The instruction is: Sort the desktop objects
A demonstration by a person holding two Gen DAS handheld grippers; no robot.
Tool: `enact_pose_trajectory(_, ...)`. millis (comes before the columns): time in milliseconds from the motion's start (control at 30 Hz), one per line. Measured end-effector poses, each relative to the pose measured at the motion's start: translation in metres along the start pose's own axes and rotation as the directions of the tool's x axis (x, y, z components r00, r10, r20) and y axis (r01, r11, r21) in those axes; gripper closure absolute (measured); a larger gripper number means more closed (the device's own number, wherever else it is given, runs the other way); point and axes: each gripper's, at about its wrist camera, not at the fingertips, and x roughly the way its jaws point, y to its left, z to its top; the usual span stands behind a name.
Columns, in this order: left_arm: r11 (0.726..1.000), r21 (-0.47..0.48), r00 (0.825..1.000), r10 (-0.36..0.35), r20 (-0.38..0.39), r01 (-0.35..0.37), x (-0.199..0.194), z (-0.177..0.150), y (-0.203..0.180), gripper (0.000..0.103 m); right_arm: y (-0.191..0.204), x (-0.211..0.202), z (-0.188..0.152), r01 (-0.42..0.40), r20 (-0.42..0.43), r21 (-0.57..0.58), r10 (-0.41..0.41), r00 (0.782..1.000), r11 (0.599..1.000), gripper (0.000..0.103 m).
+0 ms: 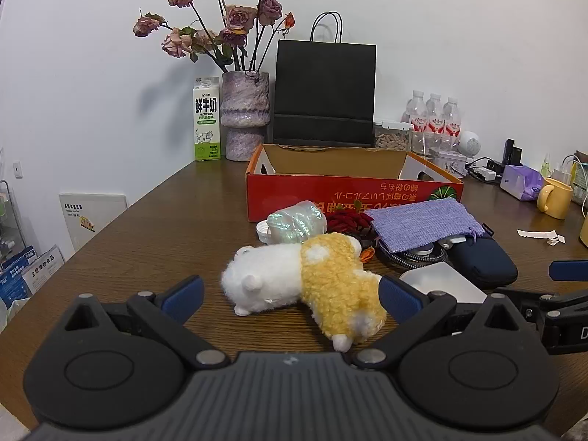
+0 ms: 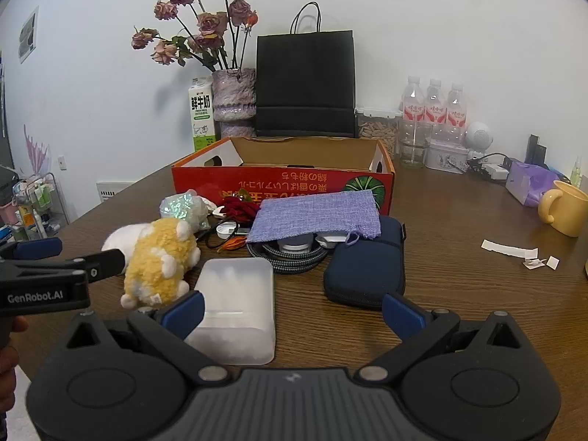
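In the left wrist view my left gripper [image 1: 290, 299] stands open over the brown table [image 1: 165, 228]. A white plush toy [image 1: 264, 275] and a yellow plush toy [image 1: 338, 279] lie between its fingers, the yellow one close by the right pad. My right gripper [image 2: 293, 314] is open too. A frosted plastic box [image 2: 237, 305] sits between its fingers, near the left one. Beyond lie a dark blue case [image 2: 364, 268], a purple woven pouch [image 2: 316, 215], a braided cable [image 2: 286, 253] and an iridescent bundle [image 2: 183, 207]. An open red cardboard box [image 2: 283, 180] stands behind them.
Along the back wall stand a milk carton [image 1: 207, 117], a vase of dried roses [image 1: 245, 117], a black paper bag [image 1: 325, 92] and three water bottles [image 1: 435, 114]. A yellow mug [image 2: 566, 207], a purple tissue pack [image 2: 529, 183] and paper scraps [image 2: 514, 250] lie to the right.
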Motion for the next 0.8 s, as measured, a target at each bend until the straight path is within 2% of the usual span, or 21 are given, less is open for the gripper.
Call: enact_pose_trajectory(800,1.000,-0.001,1.000,0.002,0.005,-0.002,-0.0004,-0.0040,0.0000,0.000,0.0011,-0.0009,-0.0011,0.002,0.001,-0.001,-0.002,1.000,1.000,0.000)
